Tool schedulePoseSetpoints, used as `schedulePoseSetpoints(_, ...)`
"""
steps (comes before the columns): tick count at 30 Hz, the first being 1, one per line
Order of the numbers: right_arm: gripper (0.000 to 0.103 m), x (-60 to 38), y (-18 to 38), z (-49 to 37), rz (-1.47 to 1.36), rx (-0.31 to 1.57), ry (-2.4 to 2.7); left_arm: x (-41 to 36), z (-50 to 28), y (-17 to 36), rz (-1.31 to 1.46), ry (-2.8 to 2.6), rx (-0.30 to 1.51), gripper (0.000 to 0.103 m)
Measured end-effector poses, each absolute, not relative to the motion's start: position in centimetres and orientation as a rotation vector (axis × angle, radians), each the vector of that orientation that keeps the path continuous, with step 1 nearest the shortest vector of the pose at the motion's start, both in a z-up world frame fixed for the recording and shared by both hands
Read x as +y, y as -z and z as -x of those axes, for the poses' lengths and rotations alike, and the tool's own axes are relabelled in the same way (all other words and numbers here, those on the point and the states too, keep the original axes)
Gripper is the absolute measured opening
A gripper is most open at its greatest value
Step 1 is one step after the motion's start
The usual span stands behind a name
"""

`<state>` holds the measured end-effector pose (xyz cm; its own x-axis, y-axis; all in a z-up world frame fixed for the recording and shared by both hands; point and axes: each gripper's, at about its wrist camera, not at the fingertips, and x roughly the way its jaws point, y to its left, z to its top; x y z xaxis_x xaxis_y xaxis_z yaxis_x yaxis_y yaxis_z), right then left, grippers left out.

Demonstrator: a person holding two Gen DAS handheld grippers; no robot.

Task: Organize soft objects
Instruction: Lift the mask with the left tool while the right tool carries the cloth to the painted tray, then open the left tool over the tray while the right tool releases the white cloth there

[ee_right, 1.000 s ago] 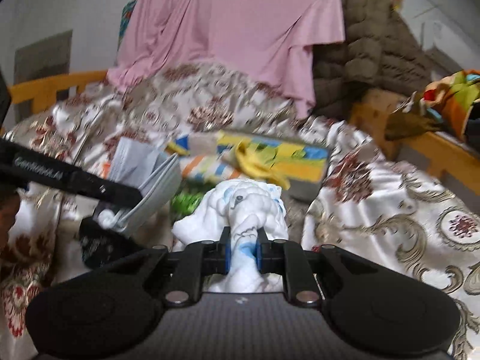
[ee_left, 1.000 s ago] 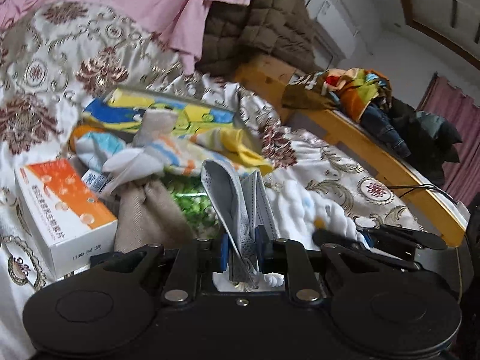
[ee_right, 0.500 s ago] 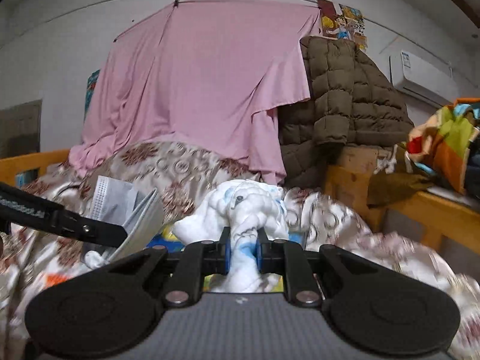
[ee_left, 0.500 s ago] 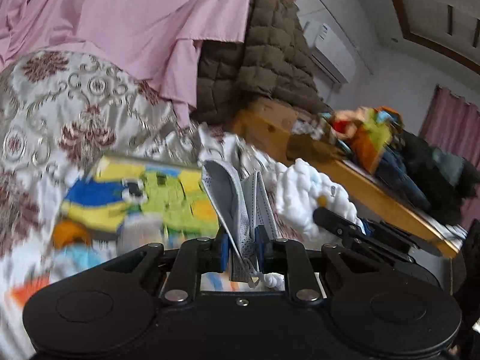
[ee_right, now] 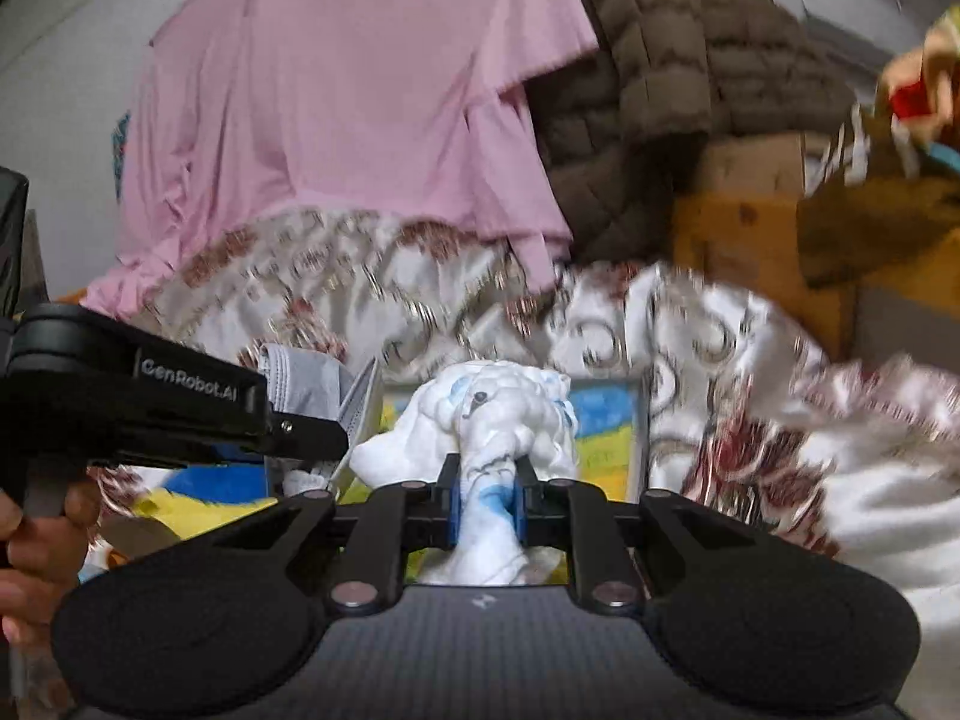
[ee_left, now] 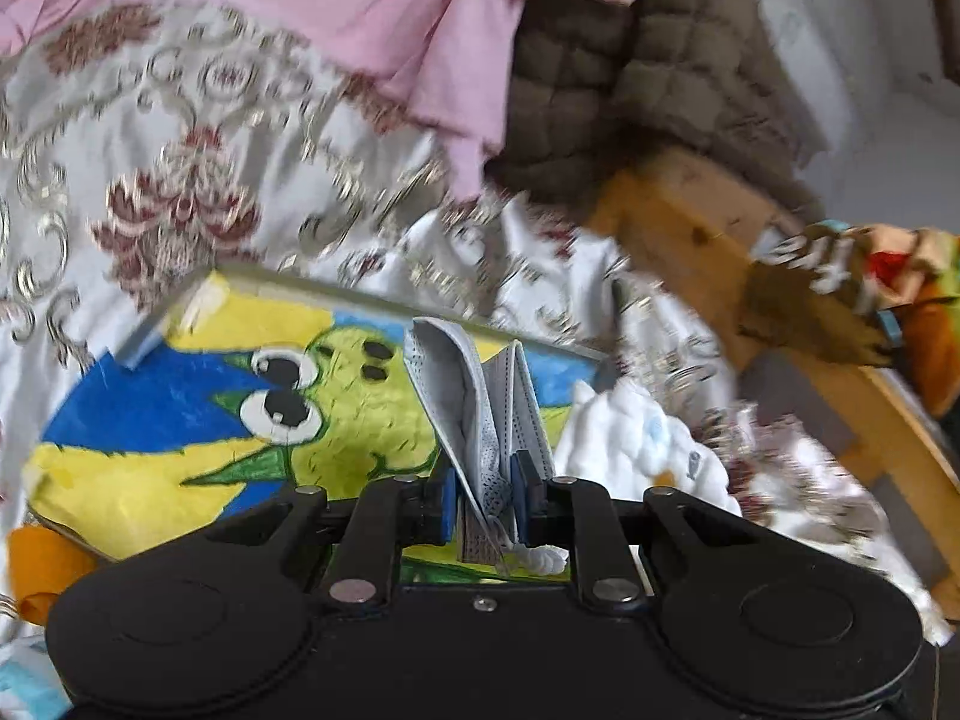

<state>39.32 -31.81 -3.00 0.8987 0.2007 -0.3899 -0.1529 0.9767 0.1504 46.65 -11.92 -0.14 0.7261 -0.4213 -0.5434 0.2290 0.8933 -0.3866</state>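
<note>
— Over the bed, in the left wrist view, what is seen?

— The left gripper is seen closed on a folded grey face mask, which stands upright between the blue pads. Behind it a box painted with a yellow-green cartoon creature lies on the floral bedspread. A white fluffy cloth is seen just right of the mask. A pink sheet and a brown quilted jacket hang at the back.

— And in the right wrist view?

— The right gripper is clamped on the white fluffy cloth, blue-marked, whose bulk bunches above the pads. The left gripper is seen from the side at the left, carried by a hand, with the mask pinched in it. Both soft things are held above the painted box, not resting on it. The wooden bed frame is seen at the right.
</note>
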Motion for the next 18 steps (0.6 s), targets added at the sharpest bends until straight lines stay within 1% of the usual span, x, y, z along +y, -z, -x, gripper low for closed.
schedulePoseSetpoints(7,0.017,-32.8,5.3,-42.2,-0.165,0.529,-0.19,-12.8,-49.6,3.1,0.287,0.346,0.782,0.02)
schedulePoseSetpoints(11,0.018,-33.2,5.5,-42.6,-0.188,0.542,-0.201,-13.2,-50.4,4.5,0.274,0.325,0.837,0.021)
schedulePoseSetpoints(14,0.021,-33.2,5.4,-42.7,-0.185,0.545,-0.212,-13.3,-50.5,4.8,0.275,0.322,0.848,0.024)
schedulePoseSetpoints(17,0.028,-33.2,5.1,-42.6,-0.185,0.541,-0.214,-13.6,-50.3,4.8,0.252,0.304,0.864,0.026)
schedulePoseSetpoints(18,0.031,-33.2,5.0,-42.5,-0.186,0.536,-0.216,-13.6,-50.2,4.7,0.25,0.295,0.865,0.027)
